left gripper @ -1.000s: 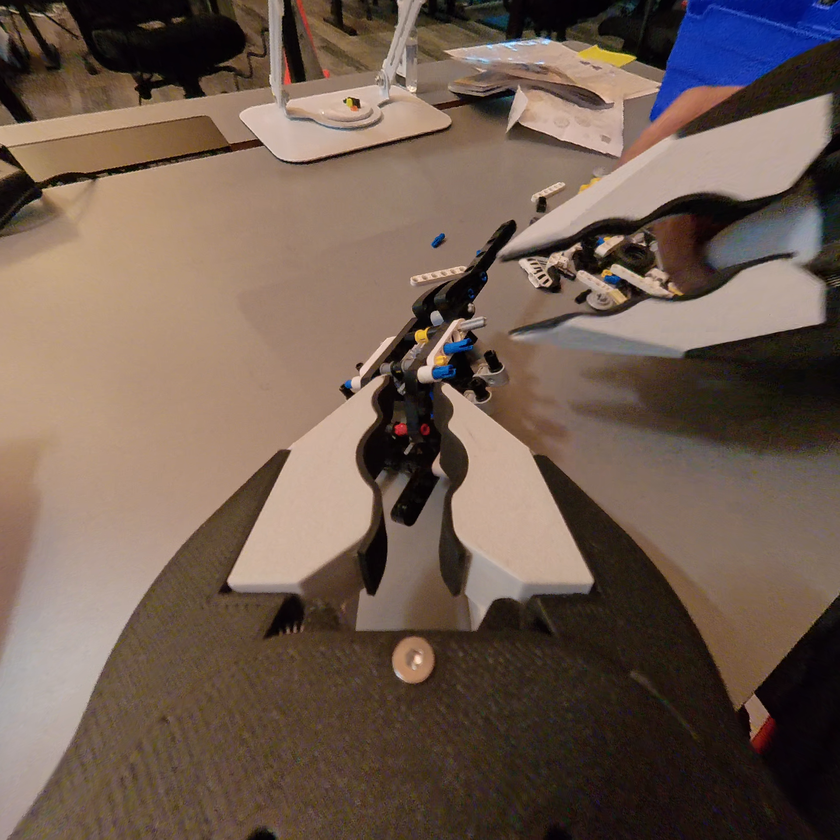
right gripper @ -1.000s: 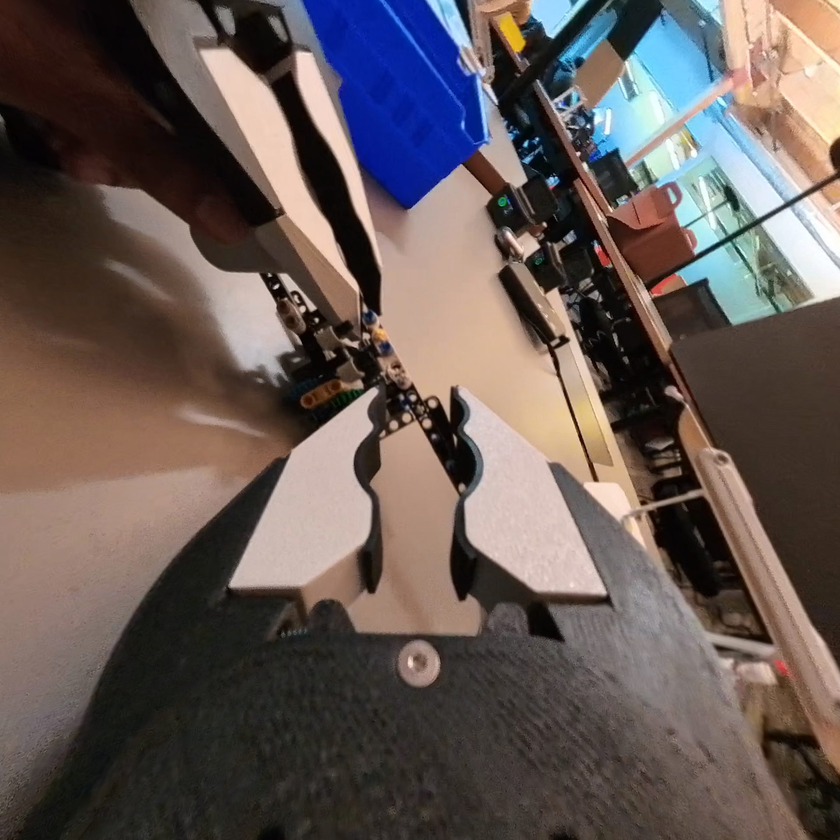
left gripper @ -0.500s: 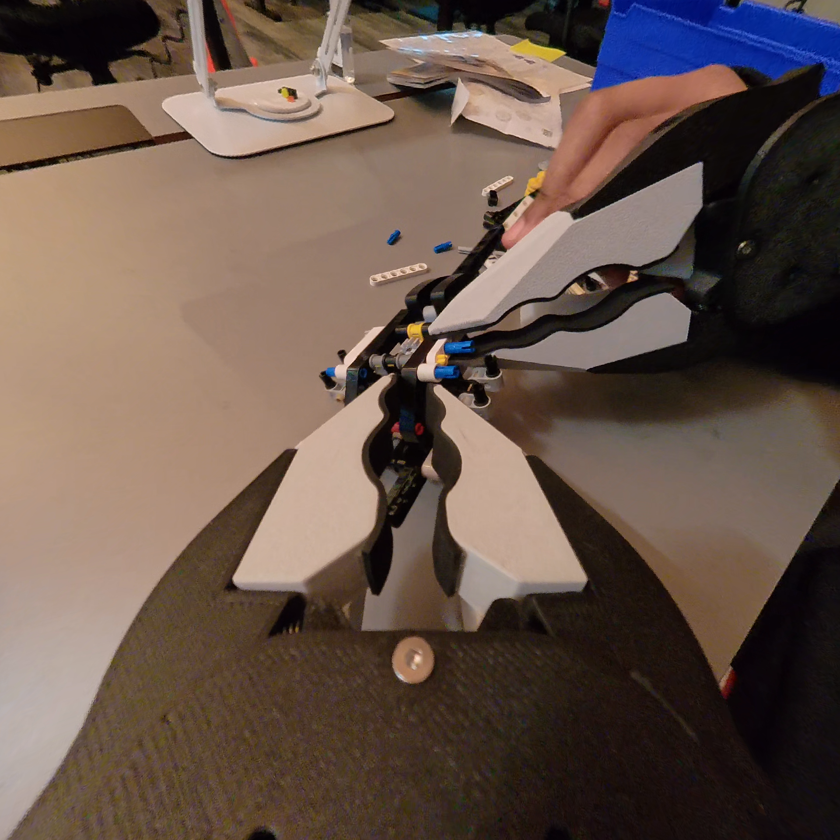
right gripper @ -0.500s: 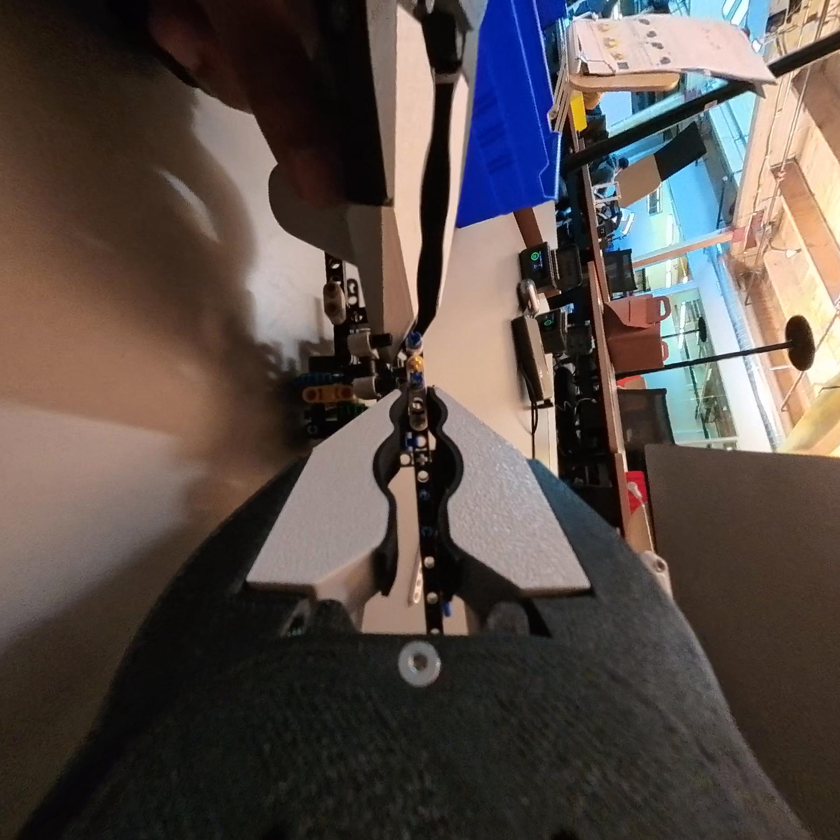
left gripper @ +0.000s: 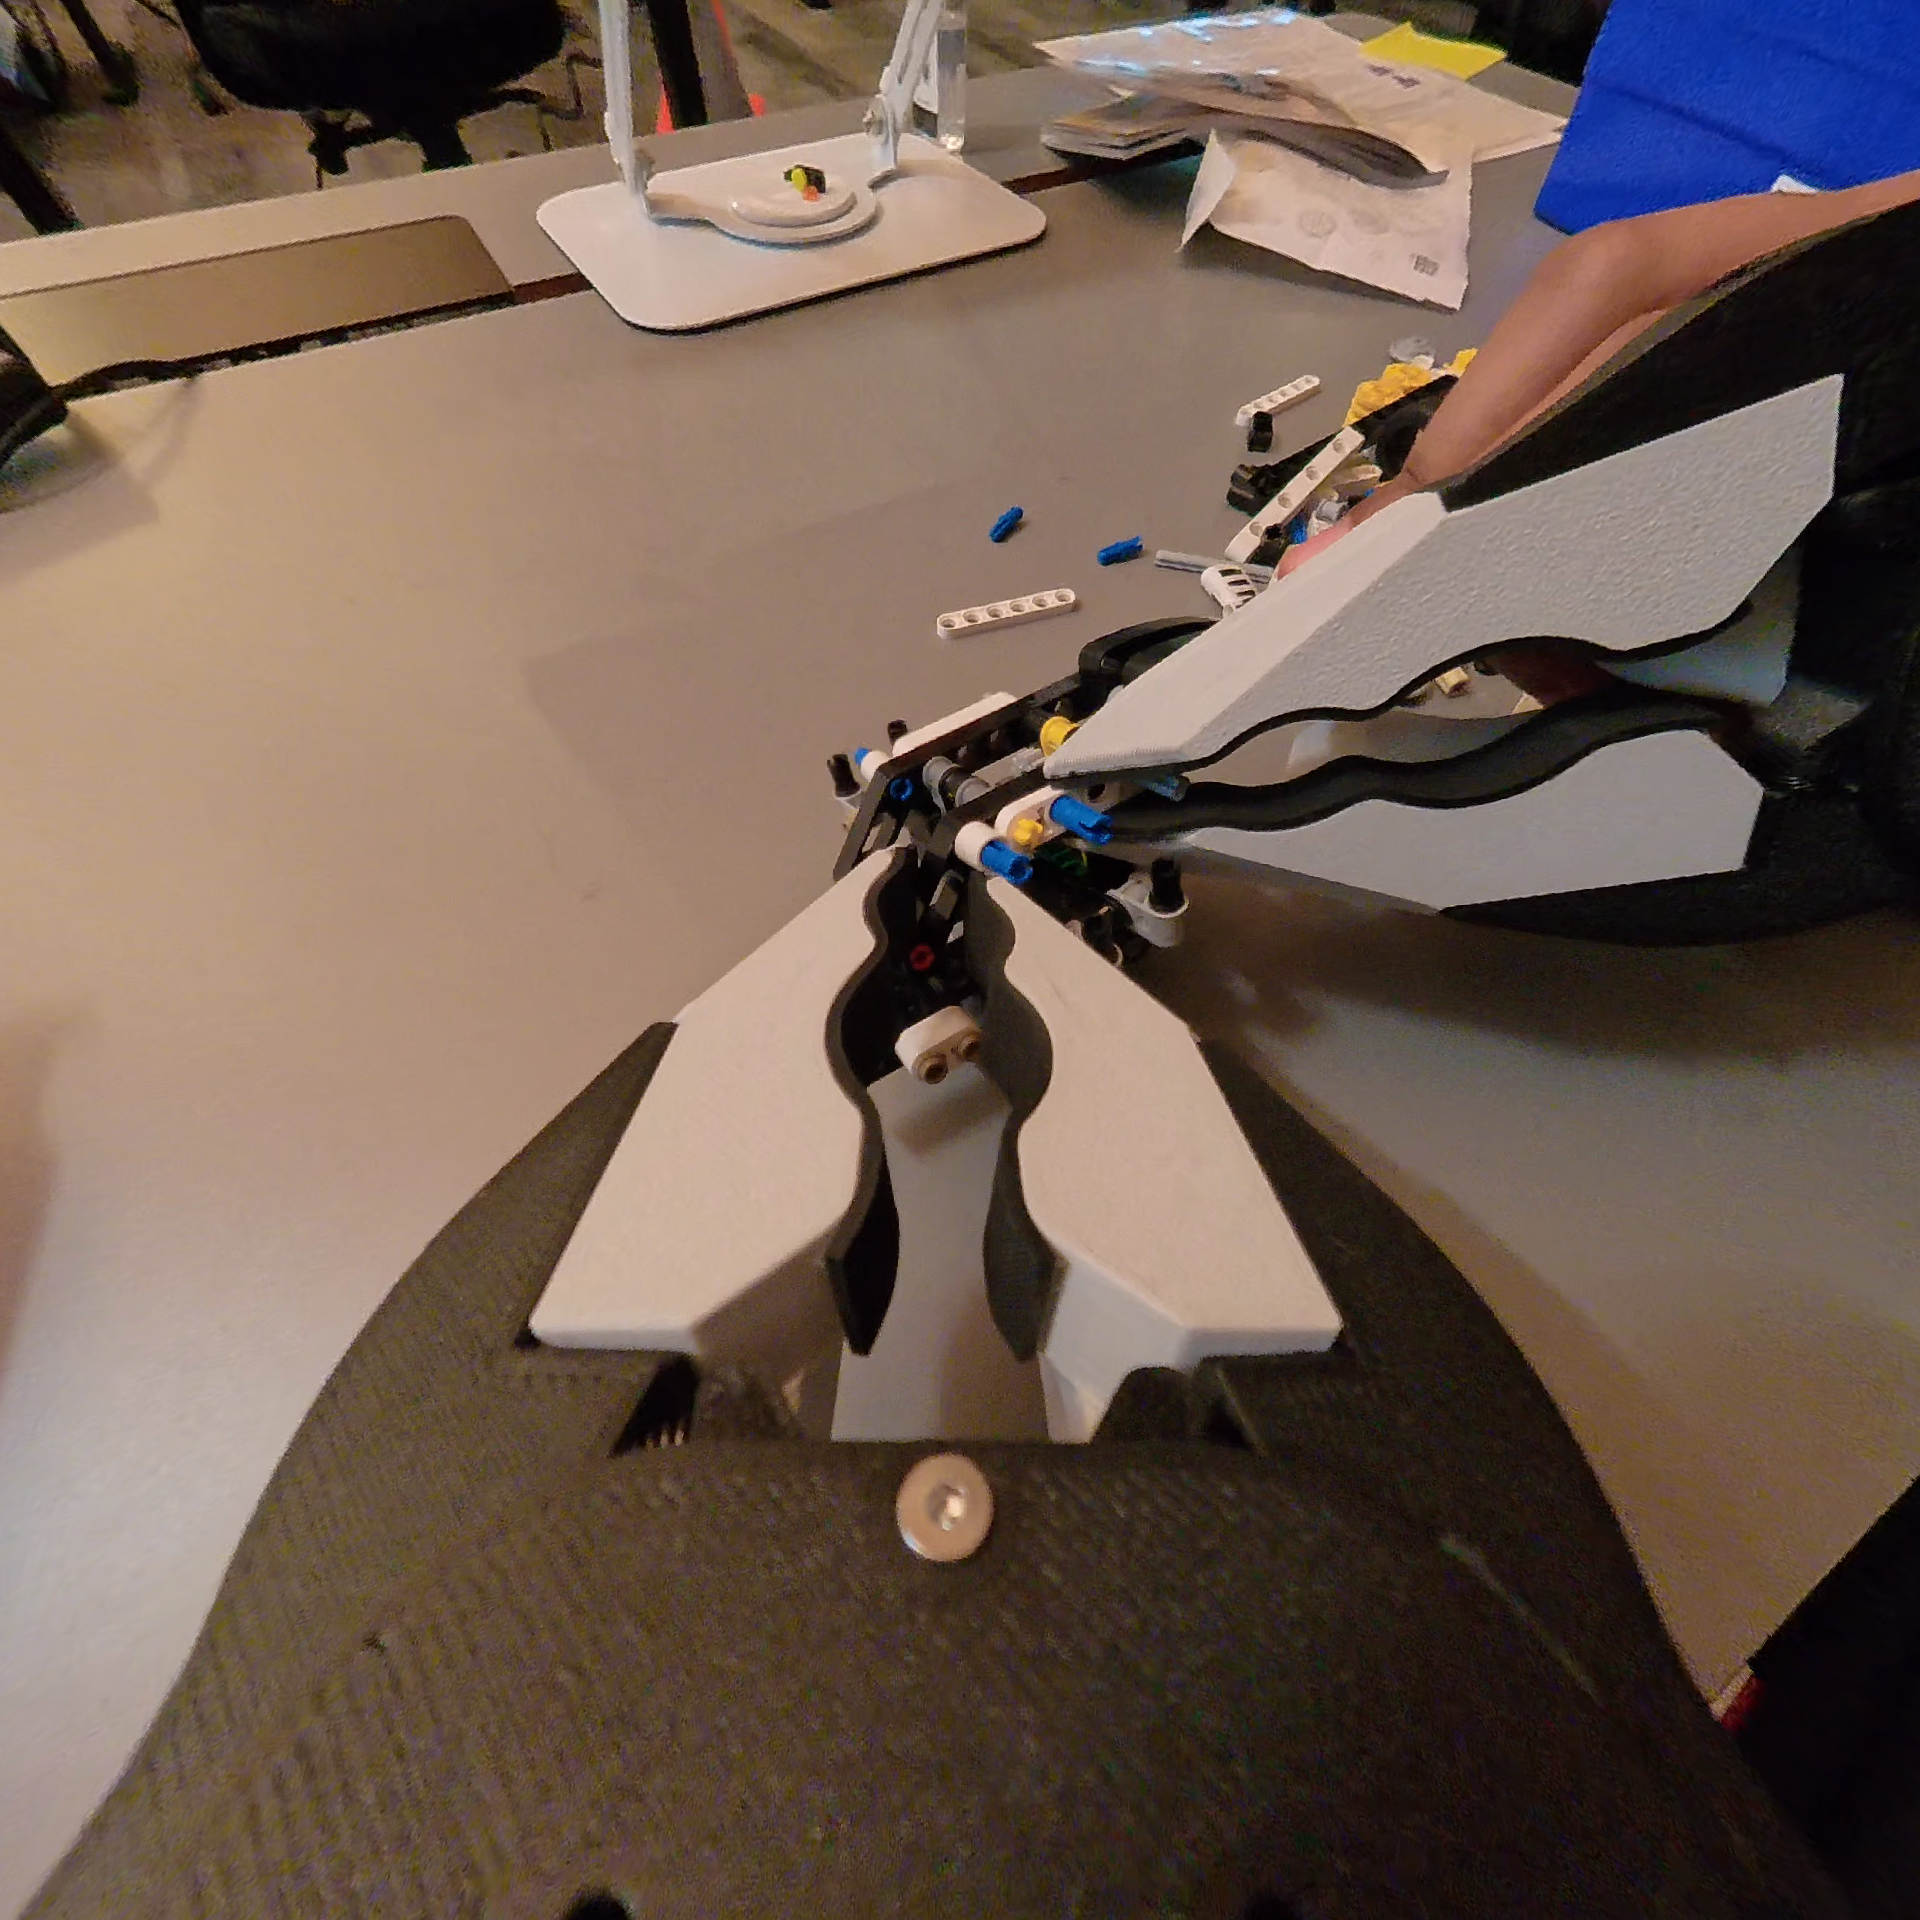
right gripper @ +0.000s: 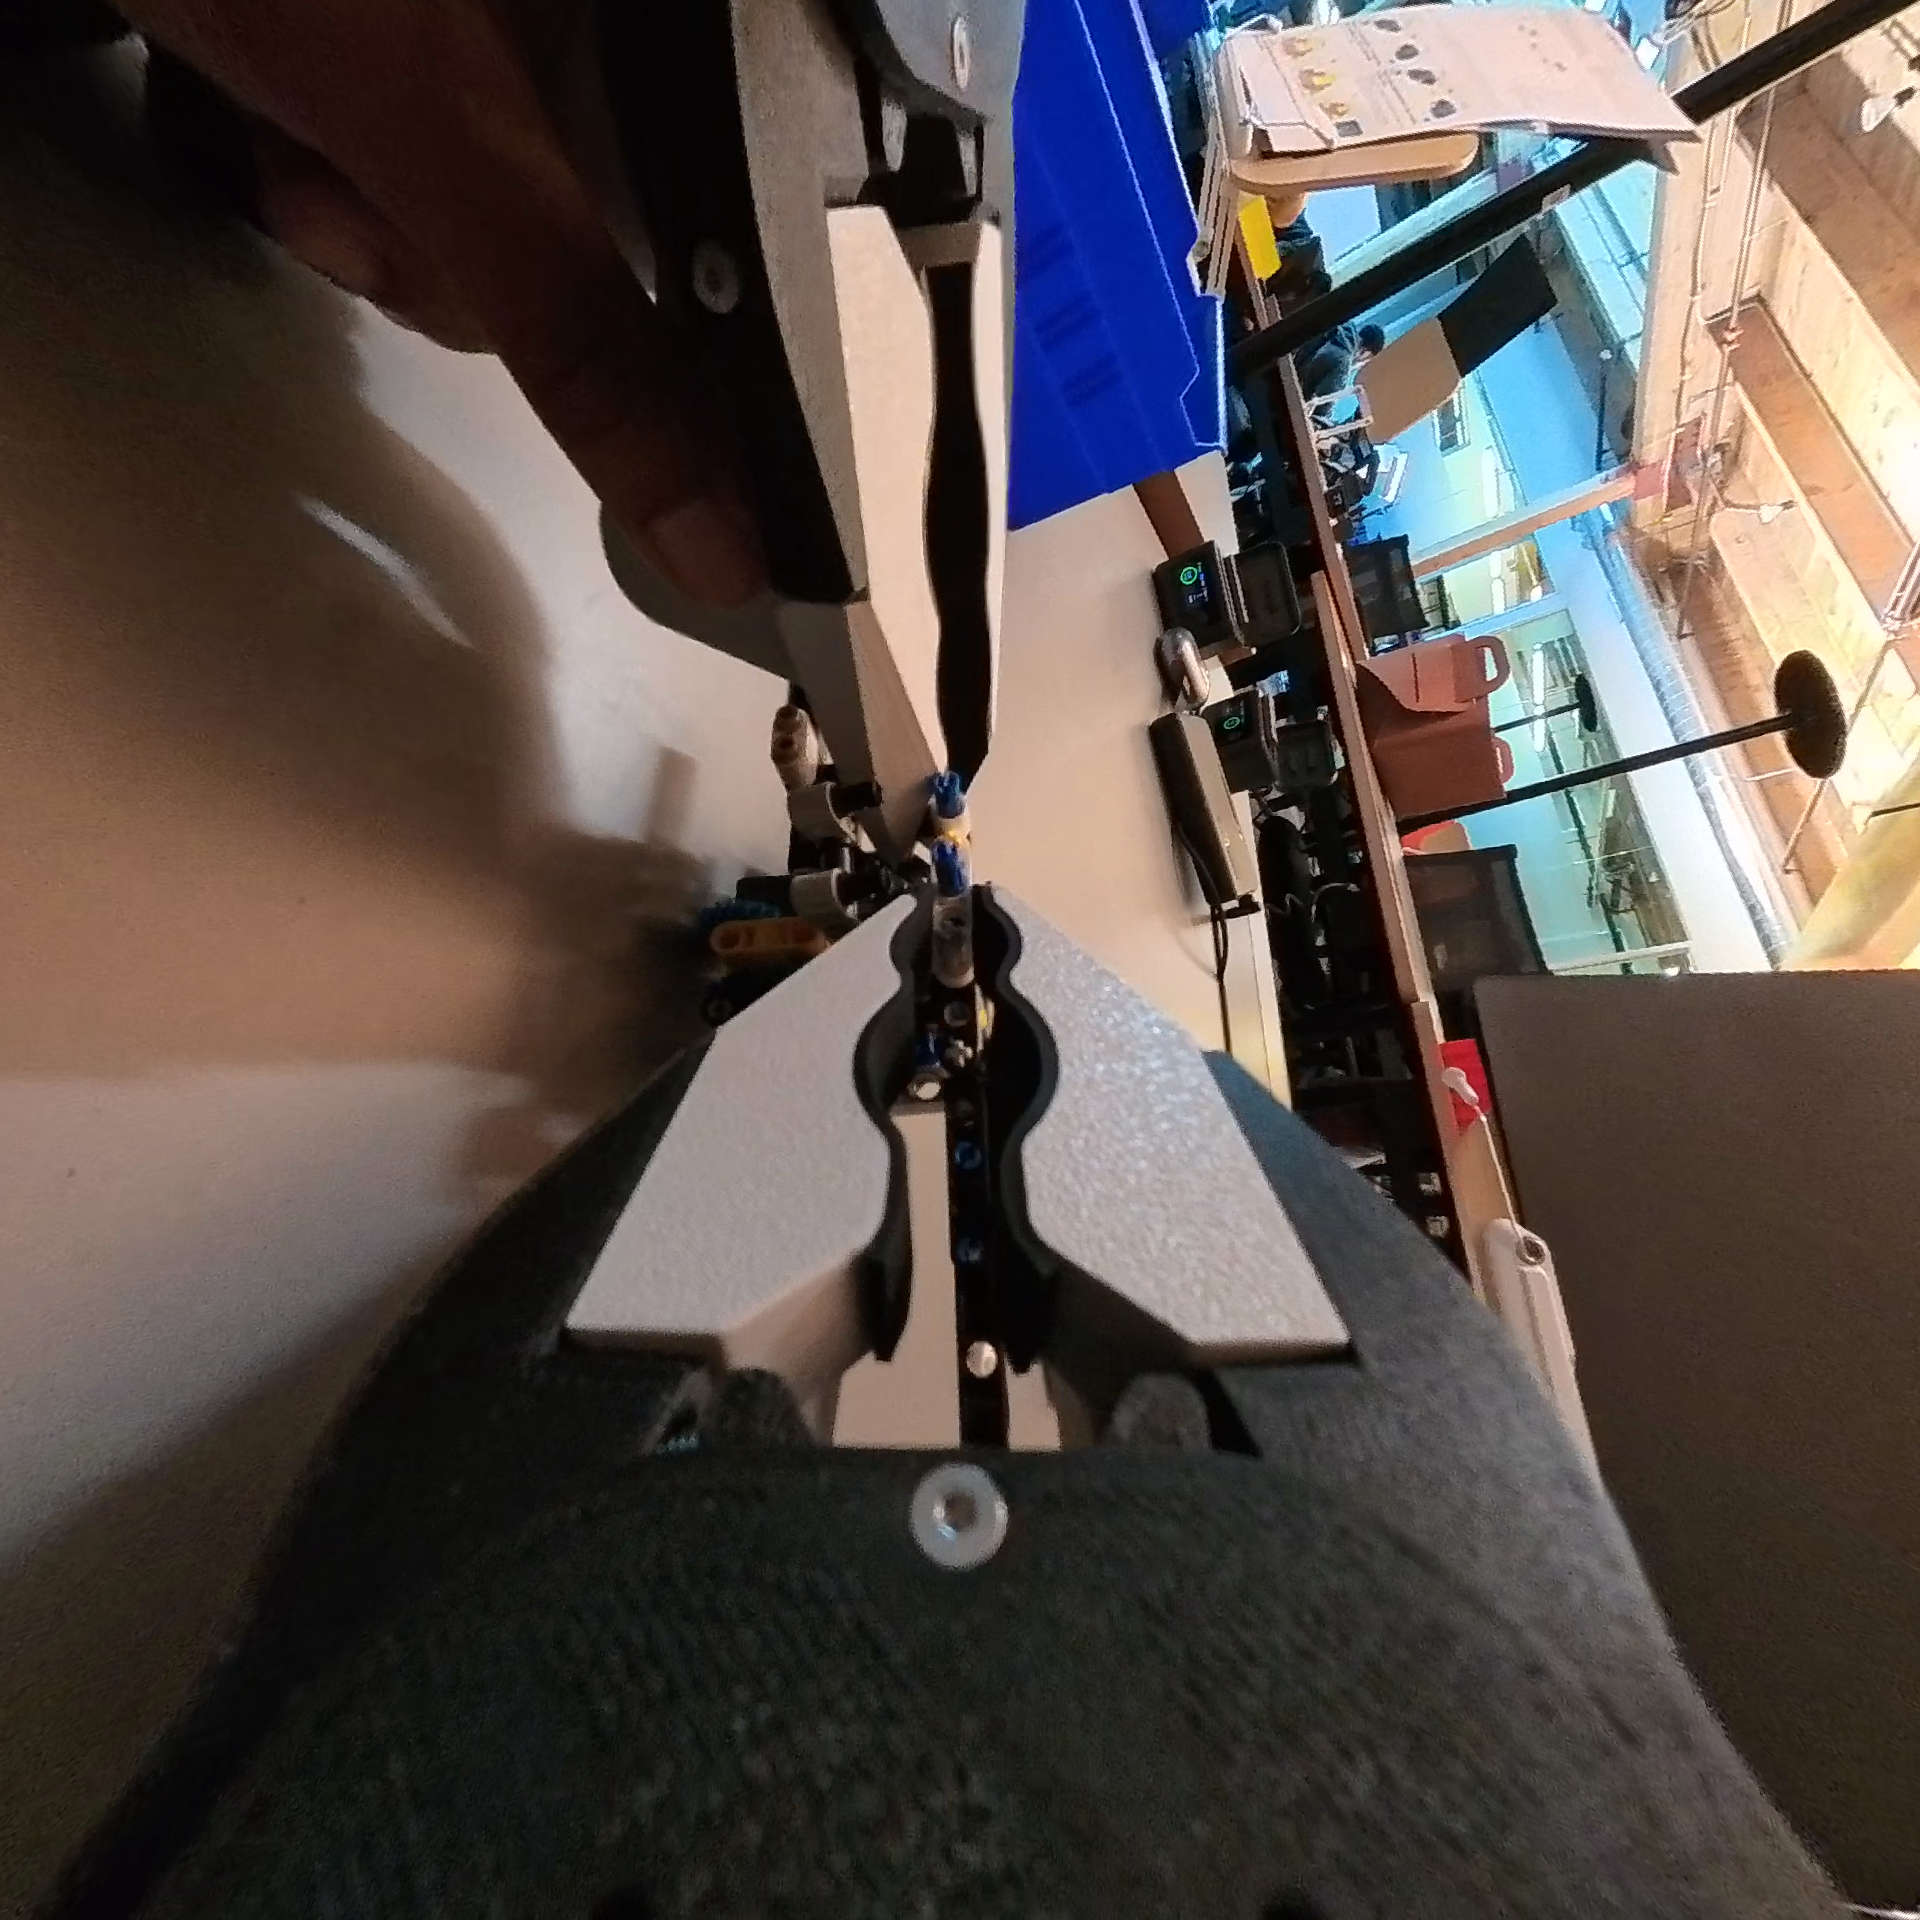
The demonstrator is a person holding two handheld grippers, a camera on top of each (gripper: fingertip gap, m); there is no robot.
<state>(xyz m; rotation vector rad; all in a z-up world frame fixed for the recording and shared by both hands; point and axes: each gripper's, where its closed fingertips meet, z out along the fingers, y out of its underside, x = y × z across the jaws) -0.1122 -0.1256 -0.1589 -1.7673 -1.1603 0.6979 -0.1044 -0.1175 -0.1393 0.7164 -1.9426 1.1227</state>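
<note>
A black, white and blue brick assembly (left gripper: 966,800) sits on the grey table (left gripper: 416,644), gripped from 2 sides. The left gripper (left gripper: 925,894) has narrowed onto its near black frame, pads pressing. The right gripper (right gripper: 954,914) clamps a black perforated beam (right gripper: 971,1226) of it from the right. Loose pieces (left gripper: 1006,613) lie farther off, beside a blue bin (left gripper: 1756,94).
</note>
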